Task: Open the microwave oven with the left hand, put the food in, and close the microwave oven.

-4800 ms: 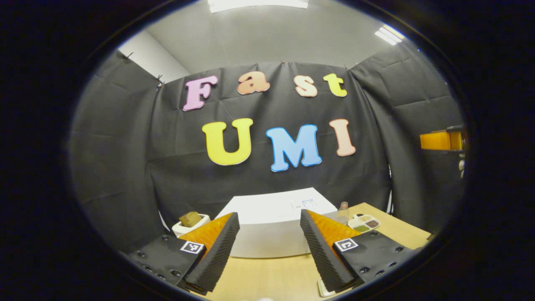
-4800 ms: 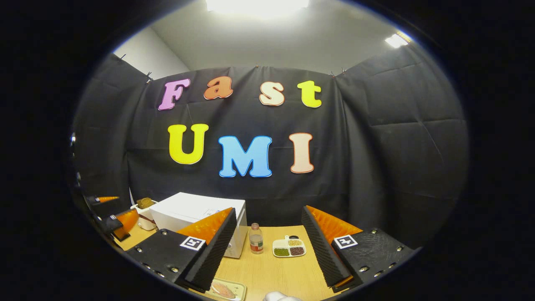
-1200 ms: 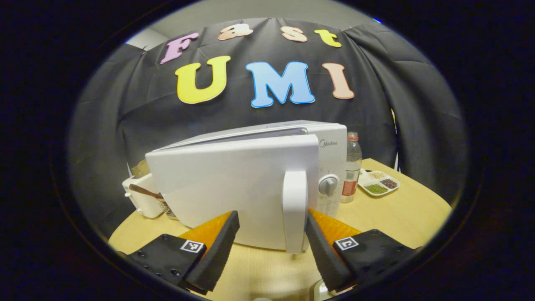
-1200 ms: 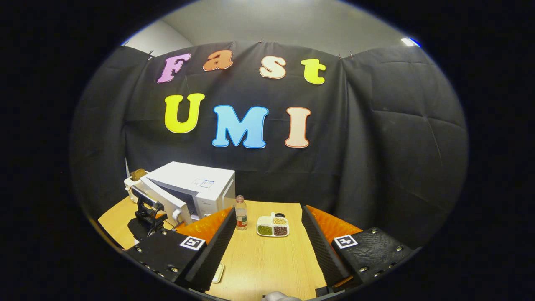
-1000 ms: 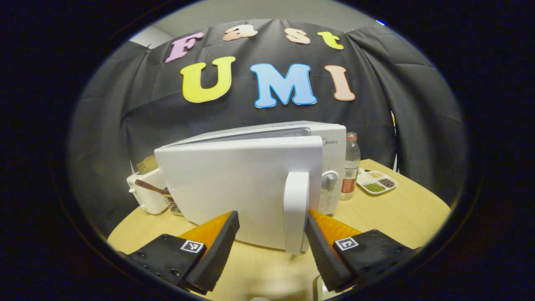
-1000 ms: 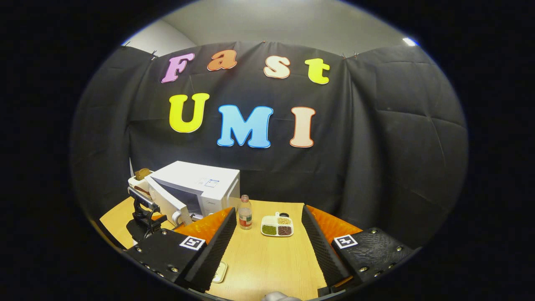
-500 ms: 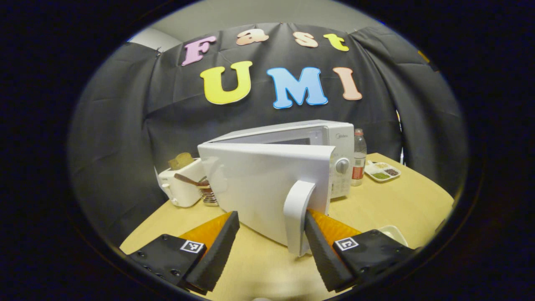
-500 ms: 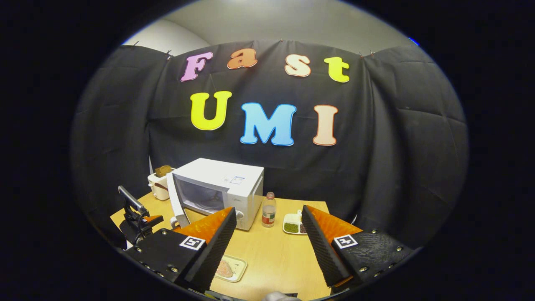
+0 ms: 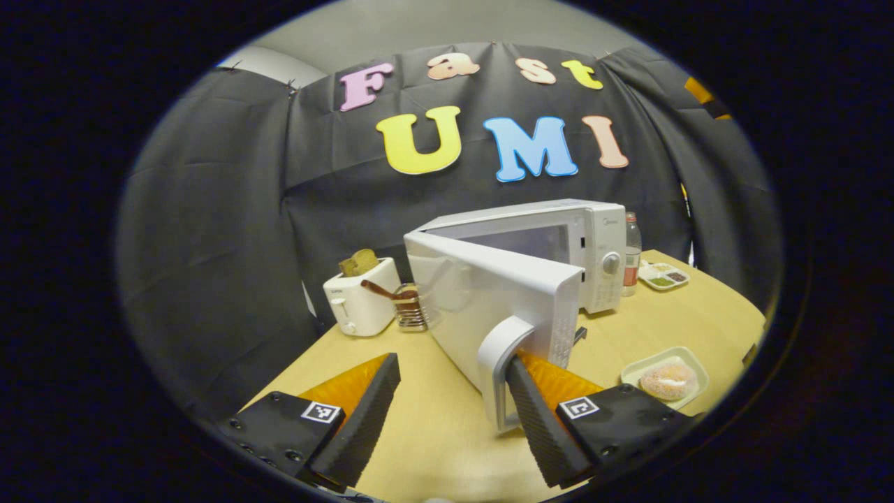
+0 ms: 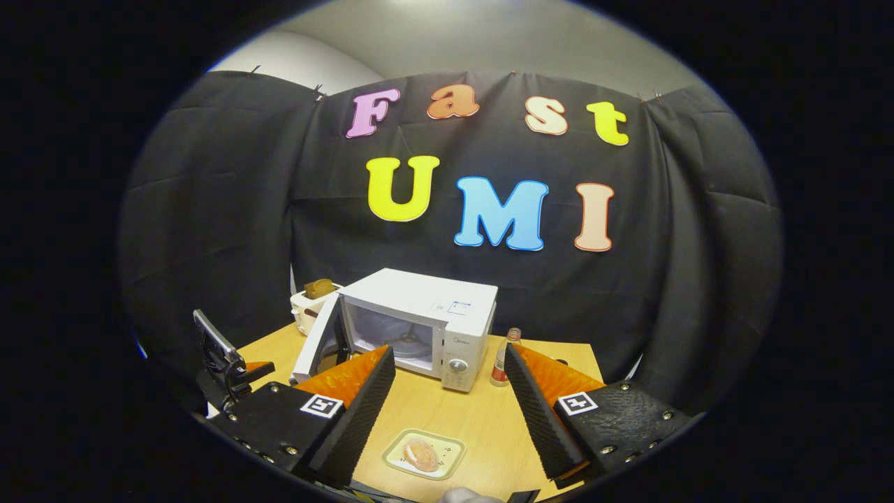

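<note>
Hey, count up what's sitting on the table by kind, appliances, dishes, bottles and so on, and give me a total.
Appliances: 2, white box-shaped microwave oven, white toaster
Dishes: 2, pale rectangular food tray, white divided dish of beans
Bottles: 1, clear plastic bottle
Utensil holders: 1, small glass holder
Total: 6

table (image 10: 489, 419) | on it: microwave (image 10: 433, 314), toaster (image 9: 356, 304), bottle (image 9: 632, 251), food tray (image 10: 424, 454), sectioned dish (image 9: 663, 276)

left gripper view close, right gripper view farther, both facing microwave (image 9: 594, 244)
</note>
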The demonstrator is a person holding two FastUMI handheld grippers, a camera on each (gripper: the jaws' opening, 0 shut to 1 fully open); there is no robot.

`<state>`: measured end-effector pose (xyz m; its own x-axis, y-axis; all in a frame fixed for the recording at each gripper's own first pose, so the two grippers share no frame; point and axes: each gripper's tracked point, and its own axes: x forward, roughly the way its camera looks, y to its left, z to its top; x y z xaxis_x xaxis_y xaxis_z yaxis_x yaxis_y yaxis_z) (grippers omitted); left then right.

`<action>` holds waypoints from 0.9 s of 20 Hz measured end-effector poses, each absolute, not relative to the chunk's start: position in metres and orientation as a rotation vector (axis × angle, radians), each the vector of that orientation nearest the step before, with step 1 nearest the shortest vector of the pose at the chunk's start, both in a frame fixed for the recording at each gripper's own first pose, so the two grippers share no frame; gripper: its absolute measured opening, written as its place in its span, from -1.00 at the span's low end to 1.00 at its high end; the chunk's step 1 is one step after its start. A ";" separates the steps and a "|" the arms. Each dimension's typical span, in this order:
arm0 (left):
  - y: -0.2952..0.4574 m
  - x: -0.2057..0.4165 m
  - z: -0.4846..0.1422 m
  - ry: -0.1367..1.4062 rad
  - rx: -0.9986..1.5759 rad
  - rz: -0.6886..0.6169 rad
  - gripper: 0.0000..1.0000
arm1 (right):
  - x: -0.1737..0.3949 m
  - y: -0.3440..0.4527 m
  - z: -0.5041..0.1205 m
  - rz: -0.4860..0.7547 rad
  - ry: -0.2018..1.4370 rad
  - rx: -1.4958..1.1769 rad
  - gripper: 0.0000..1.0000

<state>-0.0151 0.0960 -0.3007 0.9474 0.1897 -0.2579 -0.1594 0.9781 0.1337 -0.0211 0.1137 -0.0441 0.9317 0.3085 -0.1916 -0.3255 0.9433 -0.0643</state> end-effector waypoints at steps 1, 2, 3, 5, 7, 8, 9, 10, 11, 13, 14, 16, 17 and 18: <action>0.108 -0.022 -0.302 0.277 0.113 0.192 0.89 | -0.023 0.122 -0.046 0.337 0.180 -0.099 0.92; 0.119 -0.028 -0.303 0.281 0.114 0.206 0.95 | -0.026 0.129 -0.048 0.346 0.182 -0.100 0.92; 0.130 -0.033 -0.304 0.282 0.118 0.218 0.95 | -0.028 0.134 -0.049 0.354 0.184 -0.100 0.92; 0.151 -0.043 -0.306 0.288 0.137 0.237 0.92 | -0.031 0.146 -0.050 0.369 0.185 -0.102 0.92; 0.174 -0.053 -0.308 0.294 0.137 0.266 0.95 | -0.032 0.153 -0.051 0.373 0.177 -0.128 0.92; 0.182 -0.057 -0.309 0.295 0.124 0.271 1.00 | -0.032 0.155 -0.052 0.378 0.178 -0.134 0.92; 0.189 -0.058 -0.311 0.296 0.121 0.276 1.00 | -0.033 0.159 -0.054 0.381 0.182 -0.139 0.92; 0.199 -0.060 -0.313 0.295 0.123 0.285 1.00 | -0.034 0.161 -0.055 0.385 0.185 -0.142 0.92; 0.207 -0.062 -0.313 0.297 0.126 0.298 0.94 | -0.034 0.163 -0.056 0.387 0.189 -0.146 0.92; 0.225 -0.067 -0.314 0.302 0.134 0.333 0.94 | -0.036 0.167 -0.057 0.393 0.193 -0.157 0.92; 0.236 -0.071 -0.314 0.303 0.130 0.356 0.94 | -0.036 0.168 -0.056 0.396 0.194 -0.162 0.92; 0.249 -0.073 -0.314 0.302 0.109 0.389 0.90 | -0.036 0.169 -0.059 0.400 0.195 -0.168 0.92; 0.251 -0.073 -0.312 0.298 0.111 0.398 0.94 | -0.036 0.170 -0.060 0.403 0.197 -0.168 0.92; 0.253 -0.074 -0.314 0.301 0.120 0.398 0.88 | -0.036 0.171 -0.059 0.404 0.198 -0.169 0.92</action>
<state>-0.0737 0.2529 -0.3142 0.8781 0.3986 -0.2647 -0.3634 0.9154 0.1732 -0.0357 0.1713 -0.0590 0.9006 0.3726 -0.2238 -0.4053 0.9059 -0.1229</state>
